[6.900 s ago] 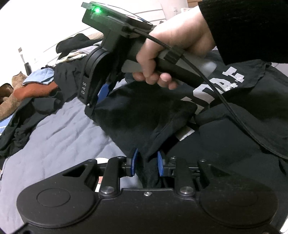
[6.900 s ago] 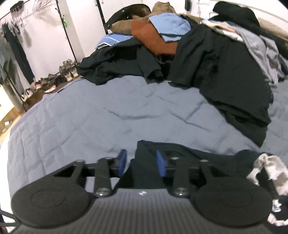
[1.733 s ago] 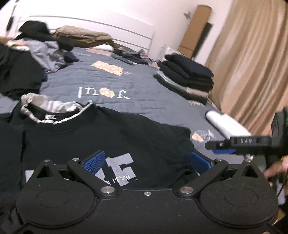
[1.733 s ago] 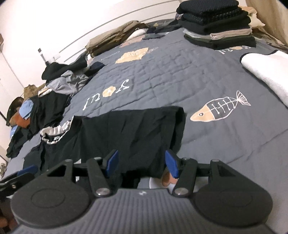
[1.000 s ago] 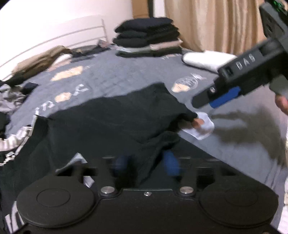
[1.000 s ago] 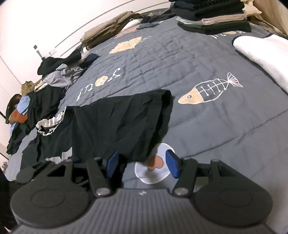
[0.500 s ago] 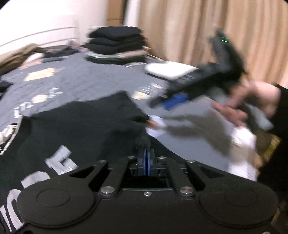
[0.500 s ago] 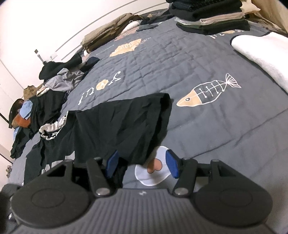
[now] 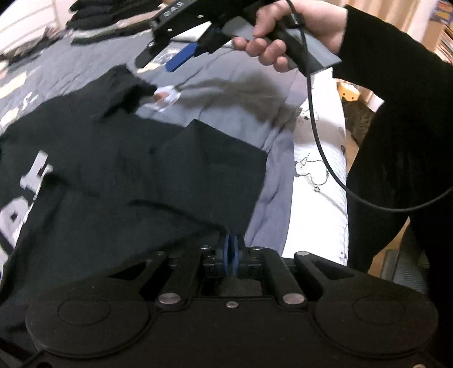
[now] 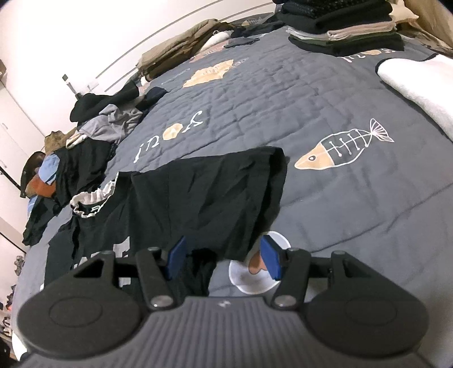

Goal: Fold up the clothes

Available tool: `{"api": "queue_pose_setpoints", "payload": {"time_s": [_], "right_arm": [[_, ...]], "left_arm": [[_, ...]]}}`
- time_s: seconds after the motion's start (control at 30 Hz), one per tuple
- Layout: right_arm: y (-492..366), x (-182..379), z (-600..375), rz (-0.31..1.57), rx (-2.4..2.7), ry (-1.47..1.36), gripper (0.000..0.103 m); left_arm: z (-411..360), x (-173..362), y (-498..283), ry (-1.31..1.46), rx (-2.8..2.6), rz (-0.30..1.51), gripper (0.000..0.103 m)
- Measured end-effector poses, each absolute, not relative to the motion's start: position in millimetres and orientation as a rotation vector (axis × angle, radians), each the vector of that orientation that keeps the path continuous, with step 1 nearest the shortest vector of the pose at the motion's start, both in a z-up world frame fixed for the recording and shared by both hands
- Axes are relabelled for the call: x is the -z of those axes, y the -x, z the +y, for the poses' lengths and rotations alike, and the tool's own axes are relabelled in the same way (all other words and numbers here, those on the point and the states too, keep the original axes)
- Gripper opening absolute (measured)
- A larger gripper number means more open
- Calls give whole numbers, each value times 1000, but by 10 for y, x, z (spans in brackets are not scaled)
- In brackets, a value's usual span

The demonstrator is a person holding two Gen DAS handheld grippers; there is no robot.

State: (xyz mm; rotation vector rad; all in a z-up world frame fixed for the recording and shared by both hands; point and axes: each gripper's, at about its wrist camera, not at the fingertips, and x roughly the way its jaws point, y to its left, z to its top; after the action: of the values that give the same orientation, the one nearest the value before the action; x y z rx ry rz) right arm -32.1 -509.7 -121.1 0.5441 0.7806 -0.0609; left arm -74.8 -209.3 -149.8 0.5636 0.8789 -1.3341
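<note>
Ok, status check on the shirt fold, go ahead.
Left gripper pinching black T-shirt sleeve corner, jaws easing open. Right gripper open above the far sleeve. Nothing in the way.

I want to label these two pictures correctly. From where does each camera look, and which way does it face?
Left wrist: sits on the left gripper, looks down across the black T-shirt pinched in its opening jaws; the right hand holds the right gripper ahead.
Right wrist: sits on the right gripper, open over the shirt, facing up the bed; no body shows.
Shared: shirt, bed, folded pile.
</note>
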Motion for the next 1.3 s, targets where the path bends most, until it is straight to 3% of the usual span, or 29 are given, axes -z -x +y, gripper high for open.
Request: {"api": "queue_pose_setpoints", "payload": {"time_s": [0.07, 0.1, 0.13, 0.2, 0.27, 0.3, 0.4, 0.8, 1.3], "right_arm": [[313, 1239, -5101, 788, 70, -567, 57], [318, 1239, -5102, 786, 68, -577, 57], [323, 1237, -5102, 784, 66, -587, 57], [342, 1221, -5094, 771, 60, -609, 57], [346, 1218, -5081, 763, 48, -639, 57], [342, 1227, -5070, 764, 42, -659, 57], [302, 1286, -5020, 785, 20, -712, 57], [308, 1766, -5147, 778, 149, -1069, 57], [68, 1831, -5110, 693, 219, -1002, 56]], "left_arm": [[-1994, 1378, 685, -501, 1313, 842, 31], [-1925, 1302, 634, -438, 1292, 799, 51], [-1855, 1227, 579, -365, 1269, 751, 65], [-1739, 1095, 468, -223, 1214, 664, 68], [-1703, 1015, 364, -102, 1136, 603, 83], [-1711, 988, 326, -54, 1084, 578, 98], [-1757, 948, 223, 34, 1001, 515, 100], [-1838, 1026, -89, 163, 834, 559, 100], [-1806, 1015, -167, 198, 795, 591, 100]]}}
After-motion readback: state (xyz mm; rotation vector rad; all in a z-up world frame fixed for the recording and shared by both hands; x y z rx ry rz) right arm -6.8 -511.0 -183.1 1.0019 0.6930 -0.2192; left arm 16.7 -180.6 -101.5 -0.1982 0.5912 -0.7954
